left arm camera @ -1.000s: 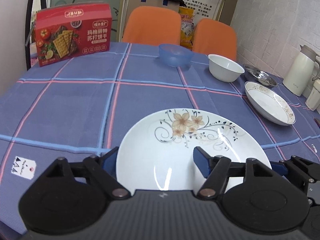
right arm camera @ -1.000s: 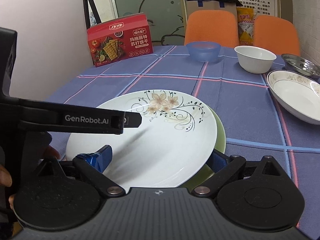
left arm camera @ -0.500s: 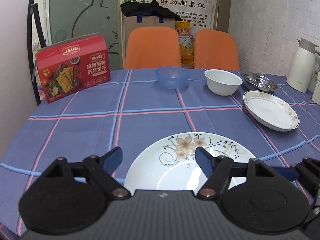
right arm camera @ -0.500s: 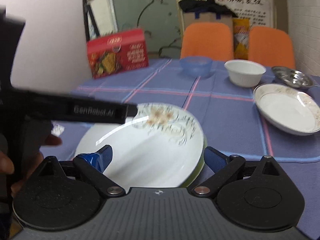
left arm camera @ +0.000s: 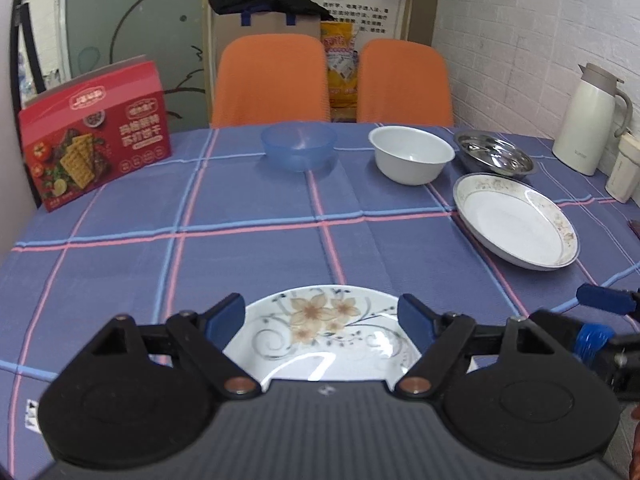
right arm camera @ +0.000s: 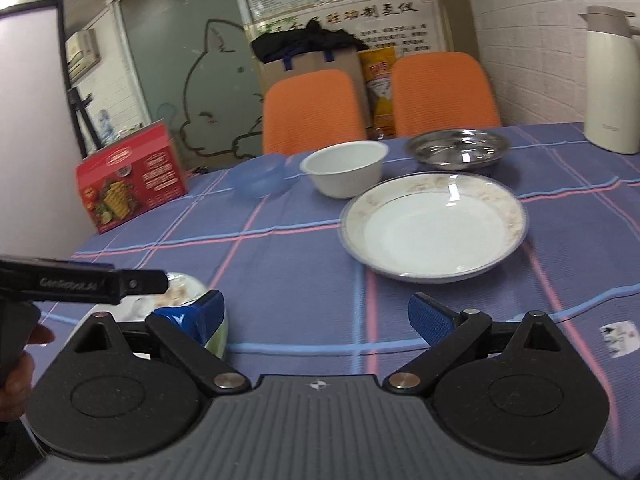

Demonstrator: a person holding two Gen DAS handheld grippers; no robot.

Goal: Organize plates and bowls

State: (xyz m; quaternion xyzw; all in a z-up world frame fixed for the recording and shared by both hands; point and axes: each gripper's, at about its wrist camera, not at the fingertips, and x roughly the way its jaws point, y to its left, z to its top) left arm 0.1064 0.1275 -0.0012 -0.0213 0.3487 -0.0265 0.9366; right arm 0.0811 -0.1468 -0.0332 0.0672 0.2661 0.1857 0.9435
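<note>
Bench [left arm camera: 260, 256] under checked cloth. Floral plate [left arm camera: 320, 332] at near edge, empty, on green plate [right arm camera: 219, 340]. Rimmed plate [right arm camera: 434, 226], white bowl [left arm camera: 412, 154], blue bowl [left arm camera: 298, 146], steel dish [left arm camera: 494, 153] farther back, all empty. Left gripper [left arm camera: 321, 318] and right gripper [right arm camera: 316, 316]: fingers wide, holding nothing.

Showing on each tool, left tool [left arm camera: 321, 317] and right tool [right arm camera: 316, 316], black linkage arms with round discs, blue ribbed fingertips [right arm camera: 430, 319], metal pivot screws, grey ridged body; carrying white "GenRobot.AI" lettering.
</note>
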